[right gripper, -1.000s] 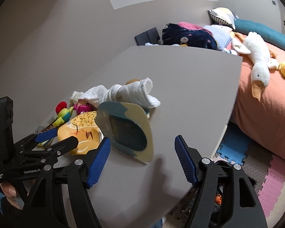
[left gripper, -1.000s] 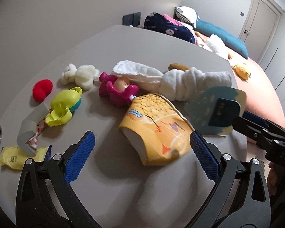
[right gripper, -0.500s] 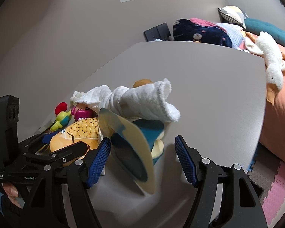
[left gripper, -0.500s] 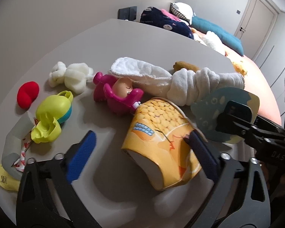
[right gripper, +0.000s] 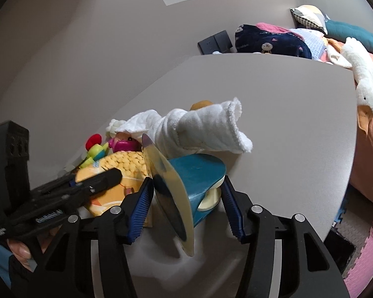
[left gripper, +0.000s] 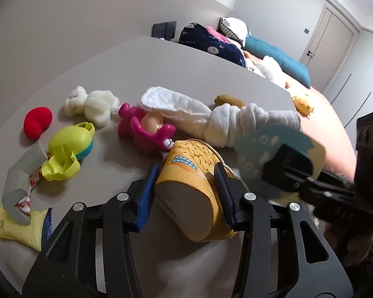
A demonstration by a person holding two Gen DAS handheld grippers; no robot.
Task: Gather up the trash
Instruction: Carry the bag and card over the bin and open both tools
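Observation:
A yellow corn-printed paper cup (left gripper: 194, 173) lies on its side on the grey table (left gripper: 161, 69). My left gripper (left gripper: 186, 171) is closing on it, and both blue pads touch its sides. Just to its right lies a teal cup (right gripper: 199, 173) with a peeled-back lid (right gripper: 169, 193). My right gripper (right gripper: 186, 183) is closing around this cup: one pad meets the lid and the other meets the cream base. A yellow wrapper (left gripper: 12, 226) and a folded grey strip (left gripper: 20, 181) lie at the near left.
Toys sit behind the cups: a pink doll (left gripper: 146, 129), a green-yellow toy (left gripper: 67, 154), a red piece (left gripper: 37, 121) and a white plush (left gripper: 92, 104). A rolled white towel (right gripper: 201, 129) rests against the teal cup. A bed (right gripper: 370, 149) adjoins the table's right edge.
Both grippers have moved in over the cups and narrowed. The left jaws went from wide open to pinching the yellow cup, and the right jaws closed in on the teal cup.

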